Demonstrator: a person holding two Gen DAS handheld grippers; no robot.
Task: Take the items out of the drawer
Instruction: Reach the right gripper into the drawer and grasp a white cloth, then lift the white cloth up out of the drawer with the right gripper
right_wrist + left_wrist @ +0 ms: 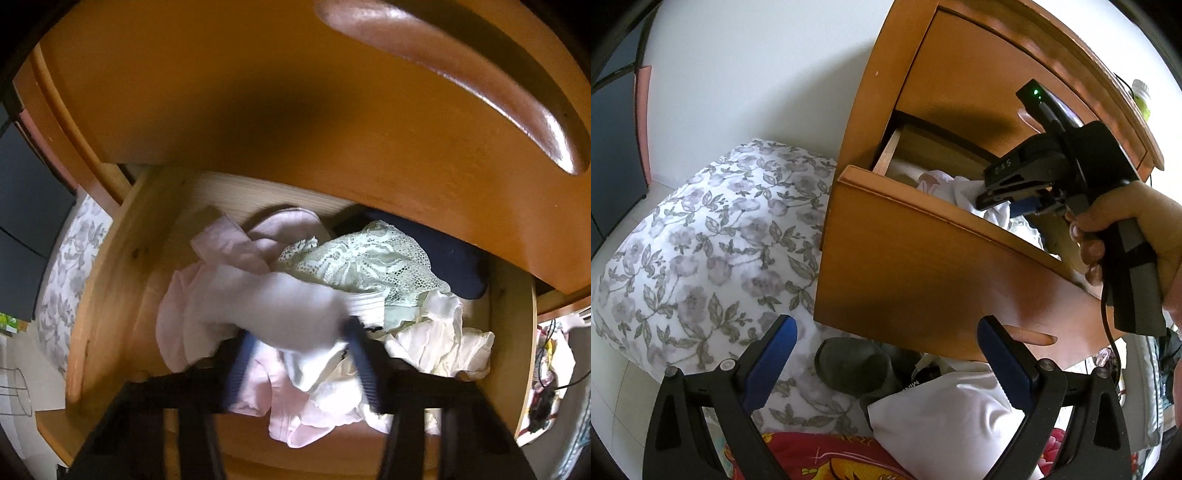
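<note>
The wooden drawer (923, 266) stands pulled out of the nightstand, with clothes piled inside. In the right wrist view my right gripper (301, 363) reaches into the drawer (110, 280), its blue-padded fingers (238, 365) closed on a white sock (280, 314). Around it lie pink garments (236, 240), a pale green lace piece (358, 262), a navy item (454, 258) and crumpled white cloth (443, 339). The left wrist view shows the right gripper (993, 199), held by a hand (1137, 229), pinching white fabric (967, 188). My left gripper (890, 365) hangs open below the drawer front, holding nothing.
A floral pillow (701, 240) lies left of the nightstand. Below the drawer are a grey sock (857, 365), a white cloth (945, 410) and a red patterned blanket (827, 458). The shut upper drawer's handle (461, 74) overhangs the opening. A green-capped bottle (1141, 96) stands on top.
</note>
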